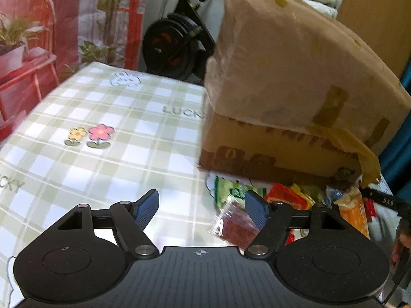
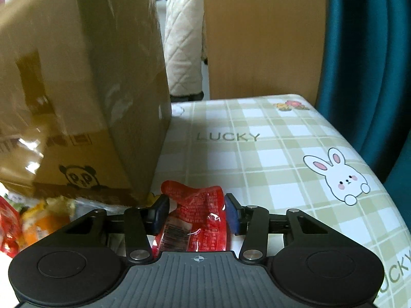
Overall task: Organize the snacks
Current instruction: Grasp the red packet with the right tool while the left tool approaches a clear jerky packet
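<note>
A pile of snack packets (image 1: 290,197) lies on the checked tablecloth at the foot of a cardboard box (image 1: 287,87). My left gripper (image 1: 201,210) is open and empty above the cloth, just left of the pile; a clear packet with dark red contents (image 1: 236,224) lies by its right finger. In the right wrist view, my right gripper (image 2: 196,214) has its blue pads on either side of a crumpled red snack packet (image 2: 197,220) and pinches it. The box (image 2: 82,89) stands to its left, with more packets (image 2: 33,220) at the box's foot.
The box is taped, with a loose flap (image 1: 359,154) at its right corner. The tablecloth (image 2: 282,154) has free room right of the box. A teal curtain (image 2: 372,64) and a wooden panel (image 2: 262,36) stand behind the table. An exercise bike (image 1: 177,38) stands beyond the far edge.
</note>
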Demonstrator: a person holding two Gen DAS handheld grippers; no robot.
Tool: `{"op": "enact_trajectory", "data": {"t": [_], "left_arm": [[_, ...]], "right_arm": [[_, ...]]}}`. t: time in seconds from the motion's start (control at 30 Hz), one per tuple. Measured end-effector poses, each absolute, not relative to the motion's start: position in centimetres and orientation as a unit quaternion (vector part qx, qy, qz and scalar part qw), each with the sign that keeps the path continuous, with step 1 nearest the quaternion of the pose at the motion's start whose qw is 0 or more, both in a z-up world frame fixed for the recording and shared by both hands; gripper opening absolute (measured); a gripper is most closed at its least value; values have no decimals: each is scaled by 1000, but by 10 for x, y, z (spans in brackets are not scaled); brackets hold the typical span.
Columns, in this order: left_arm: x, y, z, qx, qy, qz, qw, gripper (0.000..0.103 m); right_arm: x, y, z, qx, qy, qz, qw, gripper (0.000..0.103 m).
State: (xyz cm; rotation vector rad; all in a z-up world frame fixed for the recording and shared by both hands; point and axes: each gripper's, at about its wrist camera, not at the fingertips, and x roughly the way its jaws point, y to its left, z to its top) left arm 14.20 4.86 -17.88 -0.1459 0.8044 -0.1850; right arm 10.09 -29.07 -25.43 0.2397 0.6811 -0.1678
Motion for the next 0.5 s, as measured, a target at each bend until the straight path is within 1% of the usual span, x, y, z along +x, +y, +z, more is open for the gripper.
{"op": "enact_trajectory", "data": {"t": [0.13,0.4,0.5], "left_arm": [[146,36,-187,-80,415,-122,898,75],[159,29,-215,-151,498,-138,843,75],[166,27,-218,-160,498,-133,842,76]], "right_arm": [[89,-293,-246,141,317,-77,935,43],[77,-292,-239,154,305,-67,937,43],[76,-292,-239,155,303,-65,938,43]]}}
